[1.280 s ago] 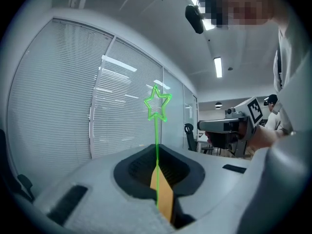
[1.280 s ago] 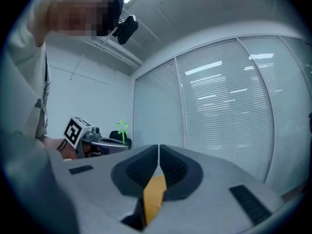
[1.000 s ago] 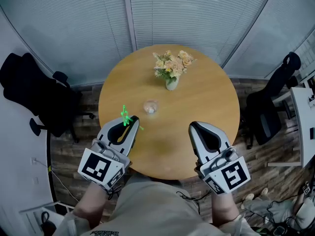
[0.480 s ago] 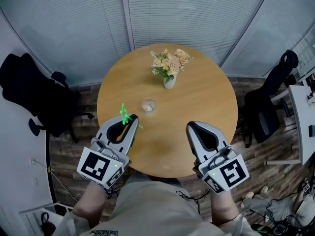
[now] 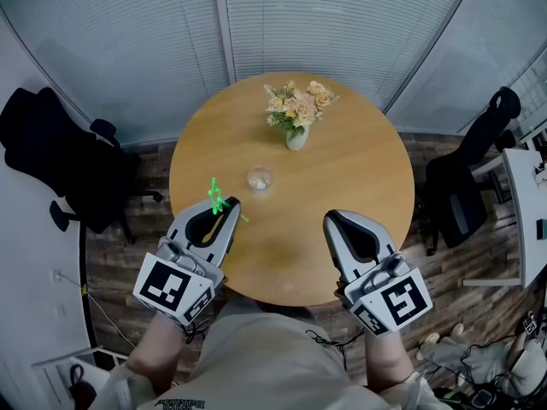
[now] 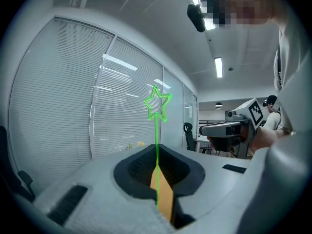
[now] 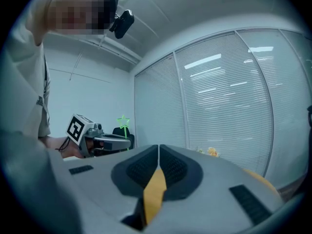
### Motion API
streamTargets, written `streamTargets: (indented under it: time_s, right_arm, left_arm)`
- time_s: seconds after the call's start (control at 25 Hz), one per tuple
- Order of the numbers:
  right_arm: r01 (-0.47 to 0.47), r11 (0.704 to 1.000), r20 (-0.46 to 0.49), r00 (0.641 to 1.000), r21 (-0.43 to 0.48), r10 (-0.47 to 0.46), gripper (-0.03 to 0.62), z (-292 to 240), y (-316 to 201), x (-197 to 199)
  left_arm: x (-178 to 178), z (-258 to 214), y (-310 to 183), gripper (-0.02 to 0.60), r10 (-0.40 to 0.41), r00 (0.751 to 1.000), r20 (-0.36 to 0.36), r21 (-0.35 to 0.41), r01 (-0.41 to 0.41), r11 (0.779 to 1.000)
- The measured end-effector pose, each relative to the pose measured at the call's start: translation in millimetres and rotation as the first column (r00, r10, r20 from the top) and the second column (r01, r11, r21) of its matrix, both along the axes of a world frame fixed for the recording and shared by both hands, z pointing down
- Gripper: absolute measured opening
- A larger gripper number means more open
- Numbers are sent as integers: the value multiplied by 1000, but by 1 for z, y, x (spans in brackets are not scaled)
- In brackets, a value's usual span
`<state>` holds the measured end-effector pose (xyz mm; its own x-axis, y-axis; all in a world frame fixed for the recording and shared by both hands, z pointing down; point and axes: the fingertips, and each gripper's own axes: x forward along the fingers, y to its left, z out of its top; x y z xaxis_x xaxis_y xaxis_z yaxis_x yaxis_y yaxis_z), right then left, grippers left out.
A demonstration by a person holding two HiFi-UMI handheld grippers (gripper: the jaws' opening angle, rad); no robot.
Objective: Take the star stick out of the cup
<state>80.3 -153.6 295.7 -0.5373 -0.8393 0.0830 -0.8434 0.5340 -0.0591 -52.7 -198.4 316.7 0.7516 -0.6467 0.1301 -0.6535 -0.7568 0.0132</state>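
One black chair [image 5: 60, 165] is seen well out to the left of the left fingers. The left gripper [image 5: 229, 207] is held over the near edge of the round table [image 5: 359, 169], its fingers pressed together on the thin stem of the star stick [image 6: 156, 130]. The stem is pinched low down, so the green star stands upright above the fingertips, probably to keep it from tipping while it is carried. The clear cup [image 5: 259, 178] is left standing ahead of those fingers and slightly to their right, apart from them, with no stick seen in it. The removal is therefore judged done. A vase of flowers [image 5: 296, 118] is set further ahead, well apart from both grippers. The right gripper [image 5: 332, 219] is kept back at the near edge, fingers closed on nothing, apparently idle. A second chair [image 5: 466, 186] is seen beyond its right. Counted: one stick, one cup, one vase, one table, two grippers, two chairs.
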Motion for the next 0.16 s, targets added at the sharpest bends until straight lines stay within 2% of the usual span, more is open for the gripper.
streamTargets:
  time_s: [0.16]
  right_arm:
    - [4,1000,-3,1000,0,-4,34,1,1,-1]
  left_arm:
    - [-1,3,-1,31,-1,1000,4,-5,1,1000]
